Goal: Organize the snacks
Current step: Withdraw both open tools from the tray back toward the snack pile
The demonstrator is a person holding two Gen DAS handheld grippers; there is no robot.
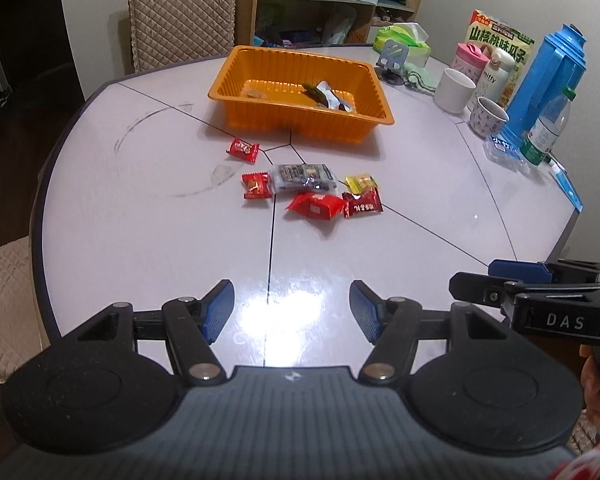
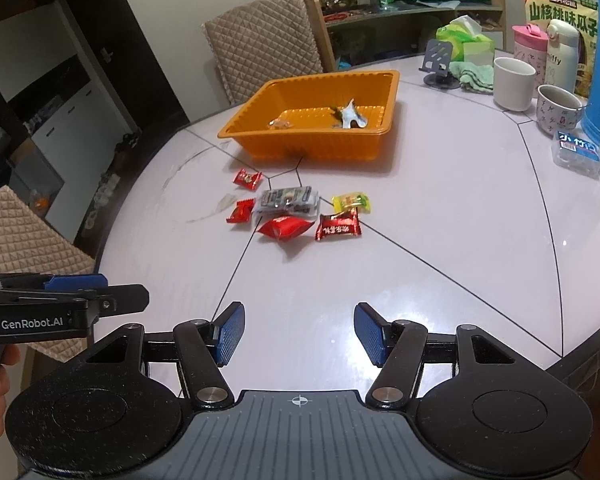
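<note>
Both tools, left tool and right tool, spread, empty, above worktop. Pre-grasp step; next: pinch a loose snack, drop into orange tray.

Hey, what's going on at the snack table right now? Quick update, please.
Left gripper and right gripper open, empty, short of the snacks. Six packets loose before the orange tray. Path clear.
</note>
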